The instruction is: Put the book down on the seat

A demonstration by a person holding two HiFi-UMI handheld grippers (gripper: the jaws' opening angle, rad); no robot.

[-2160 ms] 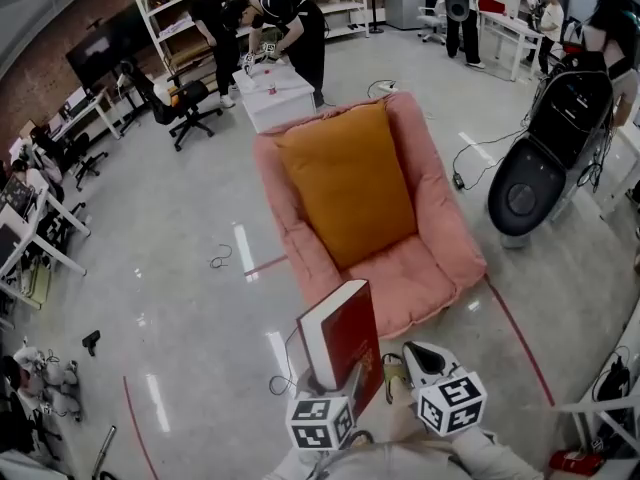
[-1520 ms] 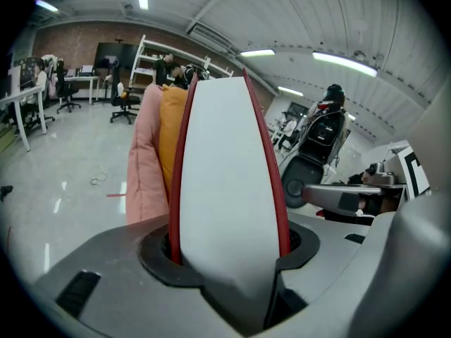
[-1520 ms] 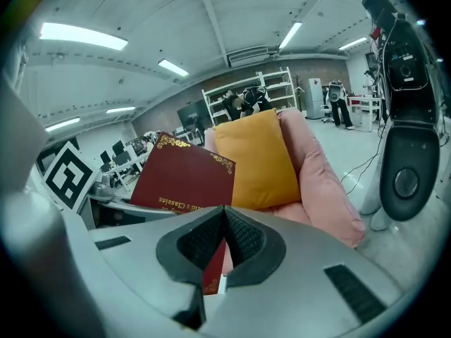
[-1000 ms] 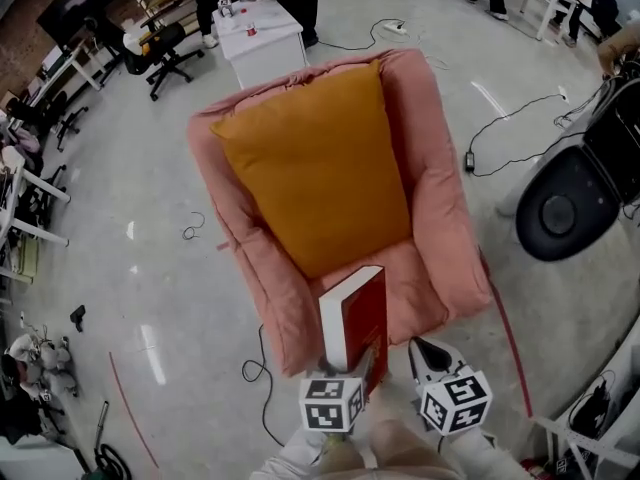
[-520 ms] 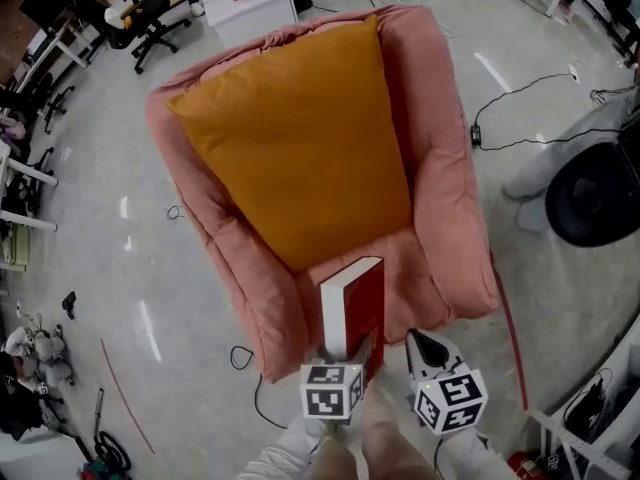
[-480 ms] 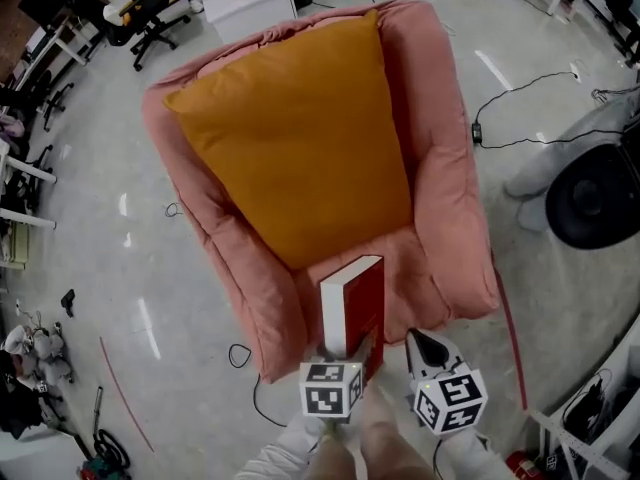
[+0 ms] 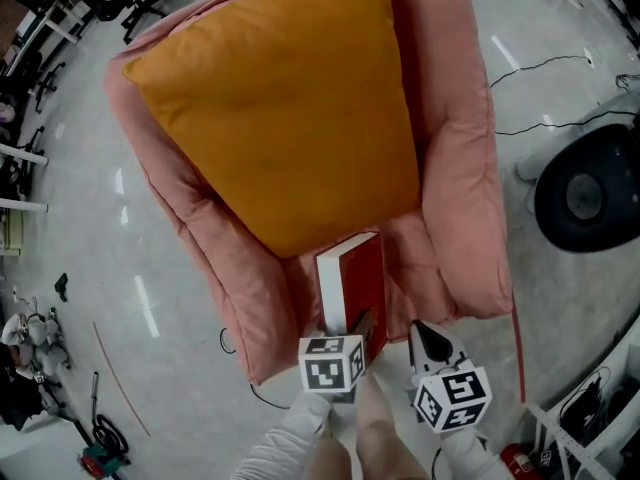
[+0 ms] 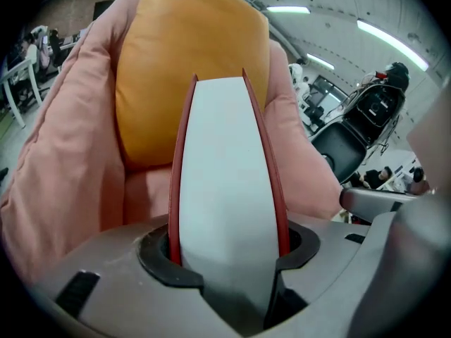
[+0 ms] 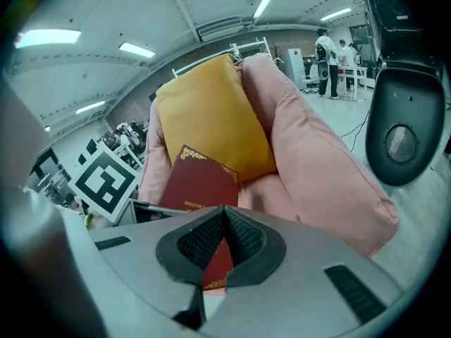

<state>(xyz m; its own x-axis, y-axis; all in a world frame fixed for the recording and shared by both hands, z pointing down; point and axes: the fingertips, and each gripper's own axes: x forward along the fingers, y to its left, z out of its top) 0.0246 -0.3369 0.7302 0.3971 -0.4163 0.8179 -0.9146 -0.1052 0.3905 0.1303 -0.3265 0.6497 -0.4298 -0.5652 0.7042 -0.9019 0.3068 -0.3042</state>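
A thick red book point(image 7: 352, 286) with white page edges stands on edge over the front of the pink armchair's seat point(image 7: 408, 258). My left gripper point(image 7: 352, 330) is shut on its near end; in the left gripper view the book point(image 8: 225, 189) fills the gap between the jaws. Just right of the book, my right gripper point(image 7: 421, 336) is shut and holds nothing. In the right gripper view the book's red cover point(image 9: 201, 185) shows behind the closed pads point(image 9: 224, 236). An orange cushion point(image 7: 275, 108) leans against the chair's back.
The pink armchair point(image 7: 470, 178) stands on a grey floor. A dark round machine point(image 7: 585, 193) is to its right, with cables on the floor. Desks and office chairs point(image 7: 30, 28) sit at the far left. A red line point(image 7: 517, 348) marks the floor.
The view has closed in on the armchair, which now fills more of the frame. The book in my left gripper has come further over the seat. The right gripper stays beside it.
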